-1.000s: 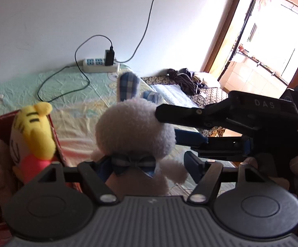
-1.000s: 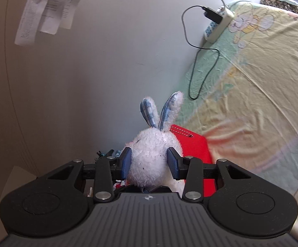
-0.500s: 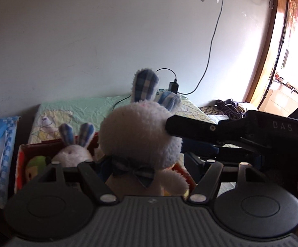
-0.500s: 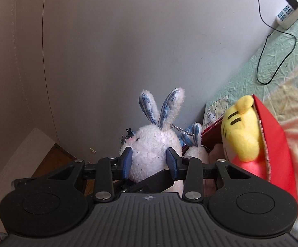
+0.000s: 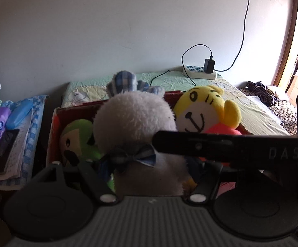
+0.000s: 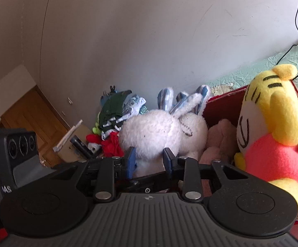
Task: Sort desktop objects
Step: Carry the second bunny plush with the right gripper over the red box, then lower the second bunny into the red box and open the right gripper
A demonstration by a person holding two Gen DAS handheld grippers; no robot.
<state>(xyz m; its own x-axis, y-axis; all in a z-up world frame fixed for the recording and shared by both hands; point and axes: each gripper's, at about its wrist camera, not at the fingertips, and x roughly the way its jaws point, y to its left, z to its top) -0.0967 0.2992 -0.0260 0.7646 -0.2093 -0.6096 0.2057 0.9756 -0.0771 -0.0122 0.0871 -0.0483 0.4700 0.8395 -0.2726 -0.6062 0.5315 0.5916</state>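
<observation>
While clamped by both grippers, white plush rabbit (image 6: 159,131) upright, ears up, over red box (image 5: 55,123); right gripper (image 6: 149,160) pinching body, left gripper (image 5: 149,170) at bow-tied neck; yellow plush (image 6: 272,123) just beside.

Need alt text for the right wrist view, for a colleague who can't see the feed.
The right claw grips a white plush rabbit at the edge of a red box. A yellow tiger plush and a pink plush sit inside the box.
</observation>
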